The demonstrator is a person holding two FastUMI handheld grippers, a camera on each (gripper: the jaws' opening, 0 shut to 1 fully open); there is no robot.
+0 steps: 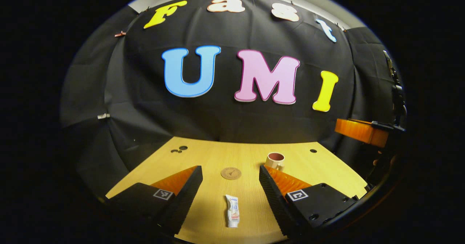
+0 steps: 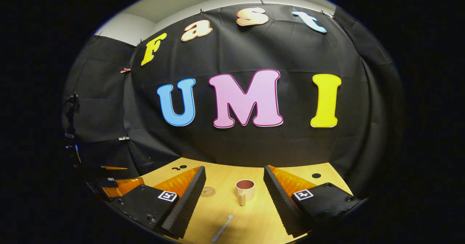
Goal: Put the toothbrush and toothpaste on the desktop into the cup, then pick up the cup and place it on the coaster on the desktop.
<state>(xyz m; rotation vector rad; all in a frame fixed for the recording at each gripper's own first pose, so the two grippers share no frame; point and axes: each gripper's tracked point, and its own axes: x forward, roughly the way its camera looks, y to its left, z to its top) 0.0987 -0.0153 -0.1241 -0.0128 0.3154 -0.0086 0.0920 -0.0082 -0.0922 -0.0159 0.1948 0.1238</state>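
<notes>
Left gripper view: left gripper (image 1: 229, 186) held spread wide, nothing gripped; toothpaste tube (image 1: 232, 210) lying bottom centre, coaster (image 1: 231, 173) beyond. Right gripper view: right gripper (image 2: 234, 187) likewise agape; cup (image 2: 244, 190) centred, toothbrush (image 2: 222, 228) at bottom on desktop (image 2: 258, 222).

Matt wood-grain desktop (image 1: 250, 157), glossy cup (image 2: 244, 189)

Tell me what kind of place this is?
Likely a staged recording booth, not a real bathroom: black cloth wall behind a bare wooden desk with drilled holes, holding just a cup, coaster, toothpaste and toothbrush.
</notes>
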